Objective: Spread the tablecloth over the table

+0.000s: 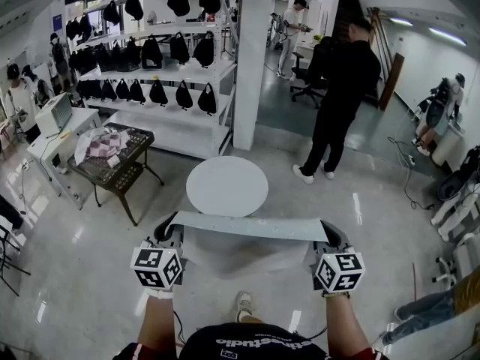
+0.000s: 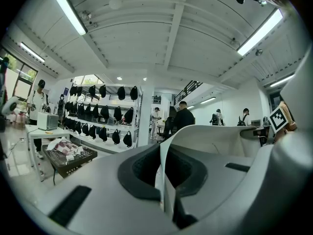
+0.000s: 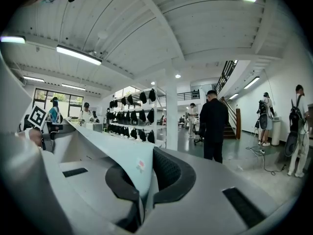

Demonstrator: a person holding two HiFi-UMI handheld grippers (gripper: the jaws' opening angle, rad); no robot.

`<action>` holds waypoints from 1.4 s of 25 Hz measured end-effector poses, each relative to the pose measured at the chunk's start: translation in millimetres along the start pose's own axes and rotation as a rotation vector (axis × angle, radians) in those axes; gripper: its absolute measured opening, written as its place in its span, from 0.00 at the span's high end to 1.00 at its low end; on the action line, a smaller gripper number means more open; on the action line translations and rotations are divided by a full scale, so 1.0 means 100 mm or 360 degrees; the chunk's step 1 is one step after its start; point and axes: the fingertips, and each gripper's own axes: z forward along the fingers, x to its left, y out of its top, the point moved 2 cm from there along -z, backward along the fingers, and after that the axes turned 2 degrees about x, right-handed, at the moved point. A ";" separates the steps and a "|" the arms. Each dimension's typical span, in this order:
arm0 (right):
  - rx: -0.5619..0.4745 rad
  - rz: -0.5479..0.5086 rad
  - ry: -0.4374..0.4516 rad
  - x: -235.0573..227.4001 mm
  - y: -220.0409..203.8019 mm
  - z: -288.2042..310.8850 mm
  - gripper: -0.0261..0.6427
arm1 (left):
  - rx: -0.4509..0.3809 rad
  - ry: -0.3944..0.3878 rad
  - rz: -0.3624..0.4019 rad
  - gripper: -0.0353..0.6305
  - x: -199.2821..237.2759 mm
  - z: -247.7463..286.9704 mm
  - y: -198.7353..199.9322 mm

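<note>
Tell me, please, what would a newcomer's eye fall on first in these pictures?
First, the pale tablecloth, held taut in the air at the bottom centre between the left tongs and the right tongs, each shut on it. Just beyond it stands the round white table, not yet covered. Farther back, a person in black stands at the right and white shelves of black bags at the left.

Bright, even indoor lighting from long white ceiling strip lamps (image 2: 68,10), plus daylight through tall windows (image 2: 23,82) at left. Streaks of glare on glossy pale grey floor (image 1: 75,276). Shadows soft and faint. Strong fisheye bending with black corners in both gripper views. Foreground nearest each lens slightly soft; distance sharp.
</note>
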 end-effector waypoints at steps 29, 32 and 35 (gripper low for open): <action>-0.0057 0.0074 0.0153 -0.74 0.47 1.65 0.92 | -0.0031 0.0090 -0.0025 0.92 0.28 1.53 0.42; -0.0063 0.0065 0.0179 -0.77 0.51 1.89 0.92 | -0.0039 0.0116 -0.0029 0.92 0.38 1.70 0.42; -0.0068 0.0066 0.0203 -0.83 0.55 2.05 0.92 | -0.0043 0.0138 -0.0034 0.92 0.42 1.84 0.44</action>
